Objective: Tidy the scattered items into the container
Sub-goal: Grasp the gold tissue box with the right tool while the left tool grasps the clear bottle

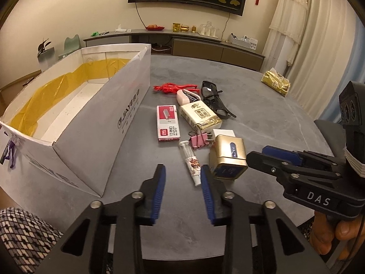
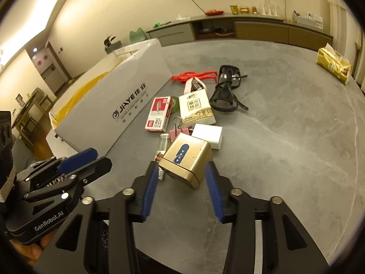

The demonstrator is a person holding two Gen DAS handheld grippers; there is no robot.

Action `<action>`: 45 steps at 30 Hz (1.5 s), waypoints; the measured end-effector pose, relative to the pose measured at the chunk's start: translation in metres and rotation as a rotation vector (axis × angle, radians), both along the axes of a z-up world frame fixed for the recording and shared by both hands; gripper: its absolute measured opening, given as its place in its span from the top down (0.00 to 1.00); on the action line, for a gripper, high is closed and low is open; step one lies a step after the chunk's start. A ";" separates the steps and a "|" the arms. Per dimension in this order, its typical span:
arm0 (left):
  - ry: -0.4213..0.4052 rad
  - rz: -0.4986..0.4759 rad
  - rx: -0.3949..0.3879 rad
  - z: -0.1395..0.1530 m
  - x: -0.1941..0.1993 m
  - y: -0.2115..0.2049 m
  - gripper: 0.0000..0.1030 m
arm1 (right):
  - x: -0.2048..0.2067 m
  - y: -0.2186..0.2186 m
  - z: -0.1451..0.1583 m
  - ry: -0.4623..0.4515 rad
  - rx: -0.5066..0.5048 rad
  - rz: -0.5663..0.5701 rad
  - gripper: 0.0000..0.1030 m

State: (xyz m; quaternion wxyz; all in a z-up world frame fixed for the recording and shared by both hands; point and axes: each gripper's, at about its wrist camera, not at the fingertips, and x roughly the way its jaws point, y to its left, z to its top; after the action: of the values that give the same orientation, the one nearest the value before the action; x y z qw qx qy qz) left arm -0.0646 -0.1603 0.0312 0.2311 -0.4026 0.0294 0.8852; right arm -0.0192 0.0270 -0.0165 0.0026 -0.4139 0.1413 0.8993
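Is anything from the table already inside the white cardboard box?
No, the white cardboard box shows only yellow tape lining and bare floor in the left wrist view.

White cardboard box [image 2: 127, 100]: side wall printed "JIAYE" with Chinese characters and a smaller line too fine to read. Red-and-white staple box [image 1: 167, 123]: the word "STAPLES" and further small print, unreadable. Tissue pack [image 2: 196, 108]: Chinese characters only. Gold tin [image 2: 187, 159]: blue label, characters illegible. Right gripper [image 1: 267, 157]: housing lettered "DAS". Left gripper [image 2: 91, 159]: housing lettered "GenRobot.AI".
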 end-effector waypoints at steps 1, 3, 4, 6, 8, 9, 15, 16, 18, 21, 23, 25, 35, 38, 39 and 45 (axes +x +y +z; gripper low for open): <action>0.003 -0.001 -0.003 -0.001 -0.001 0.000 0.59 | -0.001 -0.001 -0.002 -0.003 0.000 -0.002 0.50; 0.004 -0.005 -0.007 -0.003 -0.002 -0.001 0.57 | -0.004 -0.004 -0.004 -0.007 0.005 0.001 0.49; 0.003 -0.005 -0.010 -0.005 -0.004 -0.001 0.54 | -0.005 -0.005 -0.004 -0.007 0.008 0.001 0.48; -0.003 -0.004 -0.008 -0.009 -0.007 -0.002 0.53 | -0.009 -0.008 -0.005 -0.007 0.017 -0.003 0.46; -0.015 -0.002 -0.005 -0.013 -0.011 -0.003 0.52 | -0.014 -0.011 -0.008 -0.010 0.028 -0.011 0.45; -0.019 0.000 -0.004 -0.015 -0.013 -0.004 0.52 | -0.017 -0.012 -0.010 -0.012 0.033 -0.014 0.45; -0.039 0.000 0.001 -0.023 -0.022 -0.006 0.51 | -0.033 -0.017 -0.023 -0.044 0.078 -0.021 0.44; -0.044 -0.001 0.003 -0.025 -0.023 -0.007 0.49 | -0.034 -0.016 -0.024 -0.049 0.081 -0.024 0.44; -0.055 -0.002 0.014 -0.028 -0.026 -0.009 0.48 | -0.035 -0.010 -0.026 -0.062 0.099 -0.045 0.44; -0.075 -0.014 0.033 -0.032 -0.028 -0.011 0.46 | -0.034 0.012 -0.029 -0.091 0.116 -0.131 0.44; -0.091 -0.032 0.060 -0.033 -0.028 -0.010 0.41 | -0.032 0.028 -0.031 -0.104 0.076 -0.166 0.44; -0.105 -0.057 0.099 -0.032 -0.028 -0.006 0.35 | -0.032 0.035 -0.030 -0.099 0.061 -0.175 0.44; -0.134 -0.104 -0.019 -0.060 -0.047 0.036 0.57 | -0.056 0.043 -0.033 -0.110 0.081 -0.121 0.40; -0.138 -0.084 0.004 -0.059 -0.051 0.022 0.60 | -0.052 0.045 -0.038 -0.141 0.028 -0.124 0.41; -0.143 -0.081 0.025 -0.058 -0.052 0.019 0.60 | -0.052 0.044 -0.039 -0.144 0.024 -0.127 0.41; -0.105 -0.120 0.015 -0.061 -0.044 0.029 0.42 | -0.059 0.038 -0.045 -0.154 0.072 -0.137 0.41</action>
State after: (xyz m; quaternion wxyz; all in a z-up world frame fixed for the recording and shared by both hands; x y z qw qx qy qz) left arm -0.1089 -0.1309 -0.0297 0.2878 -0.4443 0.0349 0.8477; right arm -0.0781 0.0654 -0.0619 0.0899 -0.4709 0.1361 0.8670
